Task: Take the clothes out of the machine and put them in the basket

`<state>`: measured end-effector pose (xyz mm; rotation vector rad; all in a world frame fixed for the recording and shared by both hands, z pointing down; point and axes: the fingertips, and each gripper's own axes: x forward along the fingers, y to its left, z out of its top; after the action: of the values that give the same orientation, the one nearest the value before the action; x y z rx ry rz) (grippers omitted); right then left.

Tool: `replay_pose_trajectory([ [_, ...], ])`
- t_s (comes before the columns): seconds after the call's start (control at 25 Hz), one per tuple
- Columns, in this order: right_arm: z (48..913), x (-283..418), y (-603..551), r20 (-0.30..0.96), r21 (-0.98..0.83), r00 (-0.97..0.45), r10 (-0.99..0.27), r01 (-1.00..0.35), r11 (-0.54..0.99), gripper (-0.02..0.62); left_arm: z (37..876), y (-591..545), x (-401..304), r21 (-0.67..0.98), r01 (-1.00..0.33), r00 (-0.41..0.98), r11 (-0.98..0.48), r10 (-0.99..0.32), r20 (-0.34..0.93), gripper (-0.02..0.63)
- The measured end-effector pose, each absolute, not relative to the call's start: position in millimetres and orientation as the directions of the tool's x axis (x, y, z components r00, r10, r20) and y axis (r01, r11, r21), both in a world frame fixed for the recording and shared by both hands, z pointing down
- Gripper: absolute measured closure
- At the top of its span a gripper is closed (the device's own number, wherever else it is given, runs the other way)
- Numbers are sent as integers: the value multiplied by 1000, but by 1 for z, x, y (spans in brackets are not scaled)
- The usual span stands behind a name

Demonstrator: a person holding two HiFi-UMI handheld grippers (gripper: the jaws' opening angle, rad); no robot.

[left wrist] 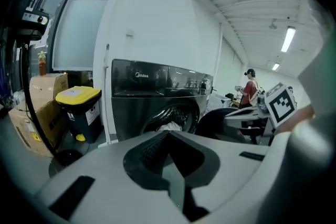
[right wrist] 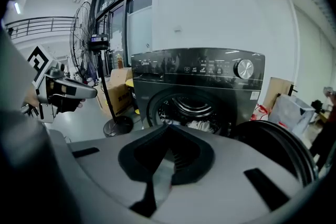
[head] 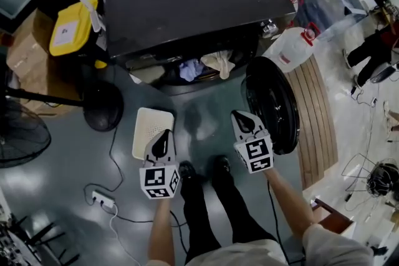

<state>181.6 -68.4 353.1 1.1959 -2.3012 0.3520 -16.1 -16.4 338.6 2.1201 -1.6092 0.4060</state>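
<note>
While my forearms reach forward side by side, I hold my left gripper [head: 163, 136] and right gripper [head: 240, 117] tilted down toward the boxy dark-grey machine [head: 187, 3], each with its jaws pressed together on nothing. Crumpled blue and cream clothes [head: 206, 65] lie in its round drum mouth. Its glossy black round door [head: 271, 106] stands swung open on the right. The white perforated rectangular basket [head: 149, 124] sits on the floor beneath my left gripper.

A: What's off-task here?
B: On the left I see a yellow-lidded bin [head: 72, 27] beside a cardboard box [head: 26, 47]. There's also a round fan base [head: 101, 106] and a power strip [head: 103, 199].
A: Right side?
B: I see a white jug [head: 290, 50], red-capped, next to wooden slats [head: 317, 112].
</note>
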Motion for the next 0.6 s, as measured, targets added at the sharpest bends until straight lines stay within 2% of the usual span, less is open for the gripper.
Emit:
replay_pose_trajectory([
  [0.6, 477, 137, -71, 509, 23, -425, -749, -862, 506, 571, 468, -40, -52, 212, -934, 354, -286, -810, 467, 589],
])
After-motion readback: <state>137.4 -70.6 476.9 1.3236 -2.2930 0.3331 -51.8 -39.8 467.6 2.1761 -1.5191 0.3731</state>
